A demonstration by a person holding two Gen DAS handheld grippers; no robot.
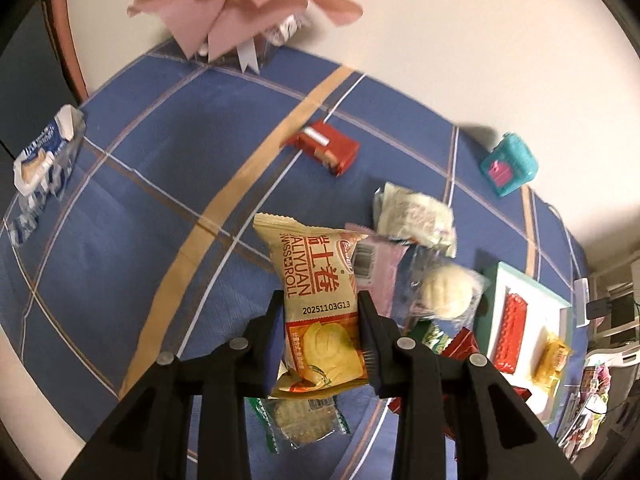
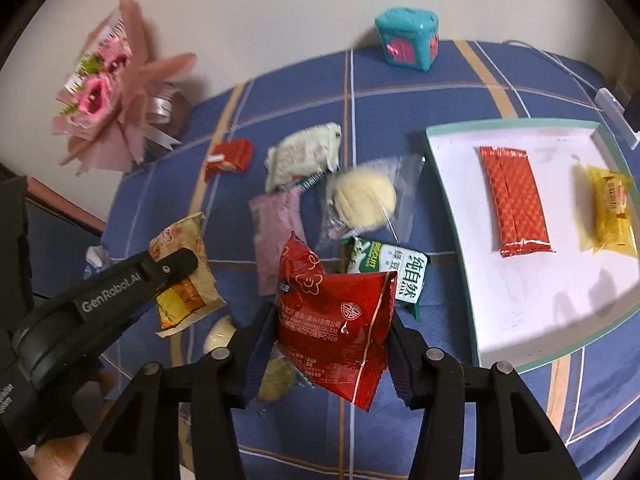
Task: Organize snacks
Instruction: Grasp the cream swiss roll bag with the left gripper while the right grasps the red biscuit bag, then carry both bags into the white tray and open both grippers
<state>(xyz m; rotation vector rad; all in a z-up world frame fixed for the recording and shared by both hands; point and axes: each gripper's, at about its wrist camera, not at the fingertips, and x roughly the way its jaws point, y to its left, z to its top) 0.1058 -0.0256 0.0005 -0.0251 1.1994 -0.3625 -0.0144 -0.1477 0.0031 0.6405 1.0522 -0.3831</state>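
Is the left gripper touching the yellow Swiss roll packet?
Touching. The left wrist view shows the left gripper with both fingers pressed against the yellow Swiss roll packet.

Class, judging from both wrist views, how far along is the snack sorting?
Done: a red wafer pack and yellow wrapped cake lie in the white tray. In hand: left gripper holds a beige Swiss-roll packet; right gripper a red foil packet. Left: several snacks, including a clear-wrapped bun, on the blue cloth.

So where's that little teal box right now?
The teal box stands at the table's far edge by the wall, beyond the white tray, in the right wrist view.
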